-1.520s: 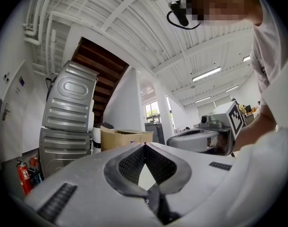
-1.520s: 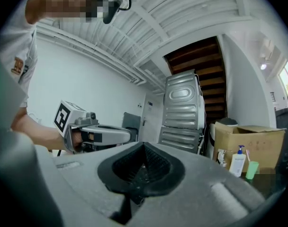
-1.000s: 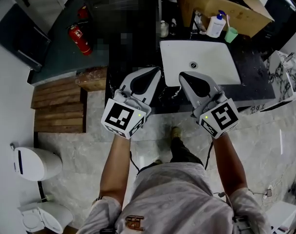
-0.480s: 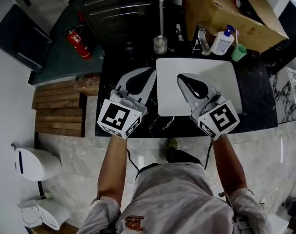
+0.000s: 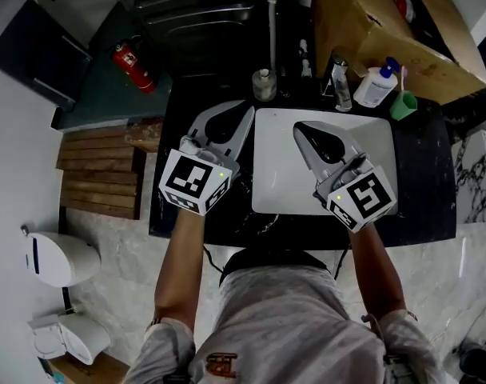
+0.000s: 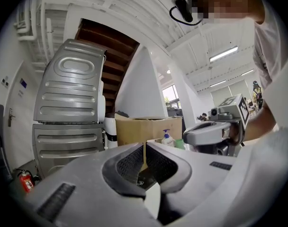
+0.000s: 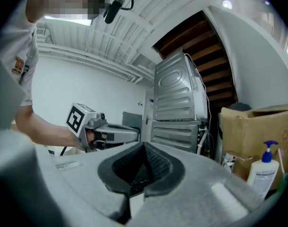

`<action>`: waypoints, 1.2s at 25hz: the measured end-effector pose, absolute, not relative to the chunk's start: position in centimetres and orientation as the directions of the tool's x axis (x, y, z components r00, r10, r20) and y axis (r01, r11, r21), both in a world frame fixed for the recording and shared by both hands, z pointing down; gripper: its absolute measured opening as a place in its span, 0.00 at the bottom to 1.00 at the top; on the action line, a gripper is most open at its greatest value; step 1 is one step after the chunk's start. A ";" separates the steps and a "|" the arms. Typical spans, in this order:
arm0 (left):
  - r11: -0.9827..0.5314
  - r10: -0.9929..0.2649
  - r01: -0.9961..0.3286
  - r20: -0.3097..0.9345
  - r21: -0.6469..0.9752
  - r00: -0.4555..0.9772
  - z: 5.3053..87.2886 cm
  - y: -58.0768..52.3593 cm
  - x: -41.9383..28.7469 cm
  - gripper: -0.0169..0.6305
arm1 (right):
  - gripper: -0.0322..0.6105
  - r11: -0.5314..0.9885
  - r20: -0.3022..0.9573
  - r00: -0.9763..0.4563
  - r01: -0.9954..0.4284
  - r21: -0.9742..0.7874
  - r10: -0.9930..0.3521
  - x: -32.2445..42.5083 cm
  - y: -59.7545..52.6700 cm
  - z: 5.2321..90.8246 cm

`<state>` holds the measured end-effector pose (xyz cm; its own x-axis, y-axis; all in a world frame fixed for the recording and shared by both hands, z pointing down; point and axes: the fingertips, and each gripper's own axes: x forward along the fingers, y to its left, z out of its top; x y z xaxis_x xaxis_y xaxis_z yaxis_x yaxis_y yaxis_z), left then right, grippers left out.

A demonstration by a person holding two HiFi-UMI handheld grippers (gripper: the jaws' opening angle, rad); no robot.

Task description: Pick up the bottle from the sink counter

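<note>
The bottle (image 5: pixel 376 87) is white with a blue pump and stands upright on the black counter behind the sink's right corner. It also shows in the right gripper view, bottle (image 7: pixel 263 175), and small in the left gripper view, bottle (image 6: pixel 167 138). My left gripper (image 5: pixel 243 108) hovers over the counter by the sink's left edge, shut, with nothing between its pads. My right gripper (image 5: pixel 301 127) hangs over the white sink (image 5: pixel 275 190), shut and empty, well short of the bottle. In their own views, left gripper (image 6: pixel 144 148) and right gripper (image 7: pixel 144 148) both point toward the back of the counter.
A clear slim bottle (image 5: pixel 341 83) and a green cup (image 5: pixel 403 105) flank the pump bottle. A glass jar (image 5: pixel 264 85) stands behind the sink's left corner. A cardboard box (image 5: pixel 387 30) fills the back right. A fire extinguisher (image 5: pixel 131 64) and a toilet (image 5: pixel 59 258) are on the left.
The person has stepped closer to the counter. Both grippers have moved forward, from over the counter's front edge to over the counter and sink. Both stay shut.
</note>
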<state>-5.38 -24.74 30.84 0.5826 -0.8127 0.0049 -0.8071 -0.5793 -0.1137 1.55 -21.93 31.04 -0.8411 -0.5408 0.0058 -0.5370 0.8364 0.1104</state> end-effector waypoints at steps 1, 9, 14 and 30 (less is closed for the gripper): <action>-0.580 -0.813 -0.806 0.014 -0.117 0.582 31.0 -25.4 -5.5 0.05 | 0.05 0.837 0.009 -0.842 -0.536 0.107 -0.540 1.5 -22.2 31.2; -0.618 -0.786 -0.778 0.085 -0.114 0.612 33.7 -30.1 -6.0 0.23 | 0.05 0.815 0.036 -0.817 -0.570 0.102 -0.576 0.7 -25.1 32.3; -0.654 -0.755 -0.751 0.135 -0.090 0.642 36.4 -33.3 -5.8 0.39 | 0.05 0.797 0.084 -0.793 -0.597 0.092 -0.604 0.3 -27.7 34.0; -0.711 -0.671 -0.701 0.345 -0.049 0.656 45.8 -41.6 -4.4 0.64 | 0.05 0.789 0.169 -0.772 -0.611 0.065 -0.613 0.6 -30.4 37.4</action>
<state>-4.37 -41.62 45.79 0.6563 -0.6709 0.3451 -0.7014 -0.7111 -0.0487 0.61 -30.42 37.41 -0.7721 -0.6126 0.1691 -0.6115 0.7886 0.0652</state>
